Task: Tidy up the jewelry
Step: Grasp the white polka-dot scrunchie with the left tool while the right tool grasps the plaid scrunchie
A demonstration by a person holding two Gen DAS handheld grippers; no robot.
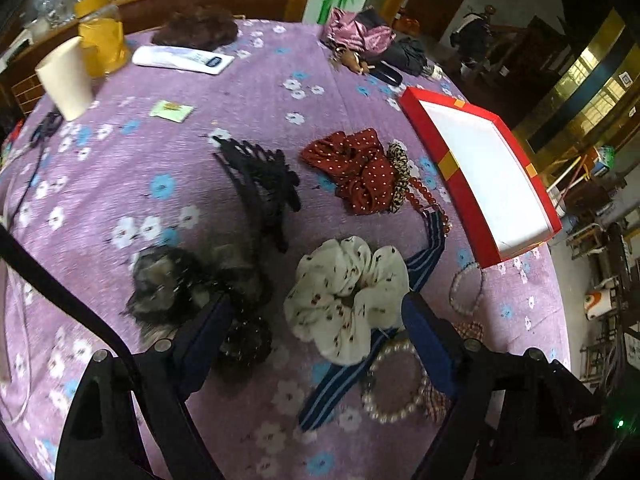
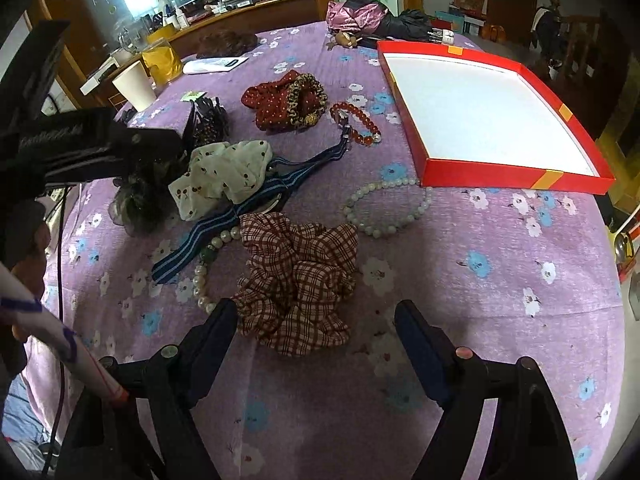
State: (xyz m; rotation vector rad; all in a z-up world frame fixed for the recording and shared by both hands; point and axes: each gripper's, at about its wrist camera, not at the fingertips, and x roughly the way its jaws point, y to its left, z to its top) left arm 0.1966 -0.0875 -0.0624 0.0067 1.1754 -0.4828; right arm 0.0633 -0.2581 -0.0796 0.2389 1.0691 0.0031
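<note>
A red box [image 1: 434, 142] [image 2: 496, 170] with a white inside sits at the table's right. My left gripper [image 1: 318, 312] is open, its fingers on either side of a cream scrunchie [image 1: 346, 292] [image 2: 224, 176]. My right gripper [image 2: 316, 316] is open just in front of a plaid scrunchie [image 2: 298, 276]. Around them lie a pearl bracelet [image 1: 394, 382] [image 2: 206, 268], a pale bead bracelet [image 2: 386, 206] [image 1: 466, 288], a red bead bracelet [image 2: 358, 122], a dotted red scrunchie [image 1: 354, 168] [image 2: 272, 102], a striped blue band [image 1: 340, 384] [image 2: 240, 208] and black hair pieces [image 1: 260, 184].
A purple flowered cloth [image 2: 480, 300] covers the round table. A paper cup [image 1: 66, 78] [image 2: 134, 84], a yellow jar [image 1: 102, 40], a white packet [image 1: 182, 60] and bags [image 1: 360, 36] stand at the far side. The left gripper's body [image 2: 92, 144] shows in the right wrist view.
</note>
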